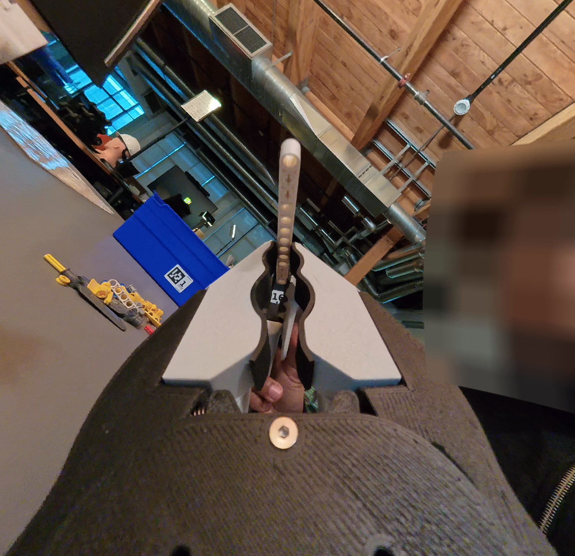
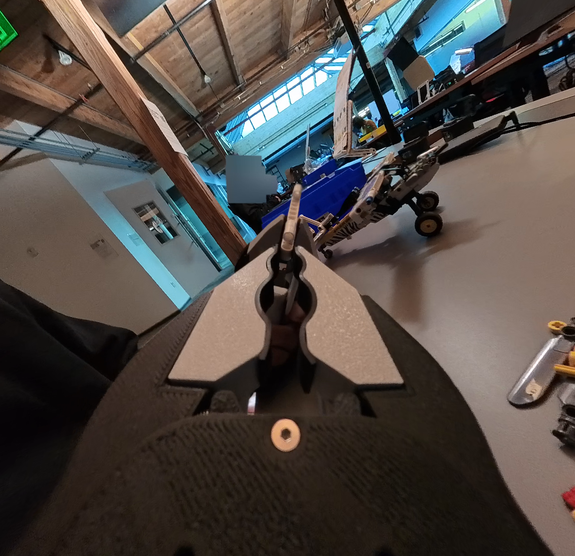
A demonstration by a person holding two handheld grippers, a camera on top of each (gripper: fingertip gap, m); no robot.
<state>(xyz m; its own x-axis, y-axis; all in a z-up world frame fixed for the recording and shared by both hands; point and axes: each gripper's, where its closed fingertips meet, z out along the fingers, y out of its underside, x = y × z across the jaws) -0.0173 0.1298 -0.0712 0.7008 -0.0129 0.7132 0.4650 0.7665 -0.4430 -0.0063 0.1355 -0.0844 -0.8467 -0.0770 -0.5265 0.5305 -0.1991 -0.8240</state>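
Above grey table (image 2: 466,276), both tongs pinch white holed beam (image 1: 287,199).

Right gripper (image 2: 287,255) jaws pinch a white beam (image 2: 292,217) above grey table (image 2: 466,292).

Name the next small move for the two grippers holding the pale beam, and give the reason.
Probably hold both grips and lower the beam toward the grey table. The left gripper and right gripper are both shut on the same long pale holed beam, which points up at the ceiling, well clear of the table.
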